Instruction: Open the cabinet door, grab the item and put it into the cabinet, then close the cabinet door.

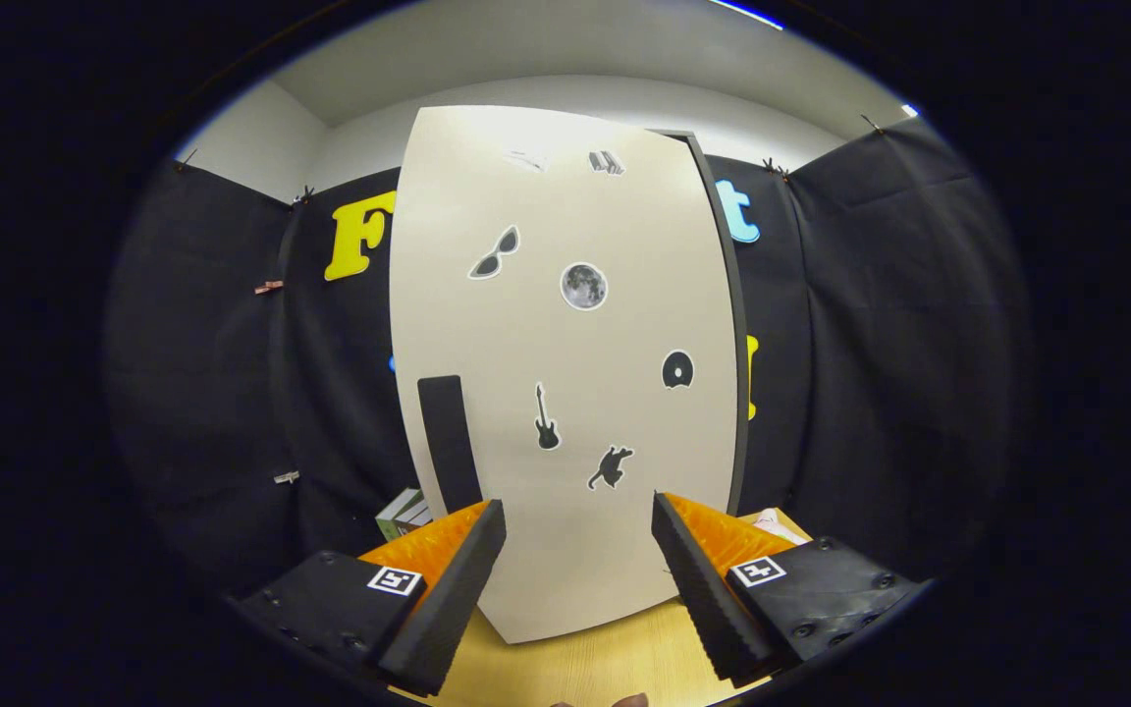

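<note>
A tall cream cabinet (565,373) stands on the wooden table (615,658) just ahead of my fingers, its door shut and covered with small dark stickers. A black vertical handle (450,440) sits on the door's lower left, just above my left finger. My gripper (577,520) is open, nothing between its fingers, pointing at the door's lower part. A small green-and-white box (403,513) peeks out to the left of the cabinet, behind my left finger.
Black cloth walls close in on both sides and behind the cabinet. Something pale (774,522) lies on the table to the right of the cabinet, beyond my right finger. A fingertip (629,700) shows at the table's near edge.
</note>
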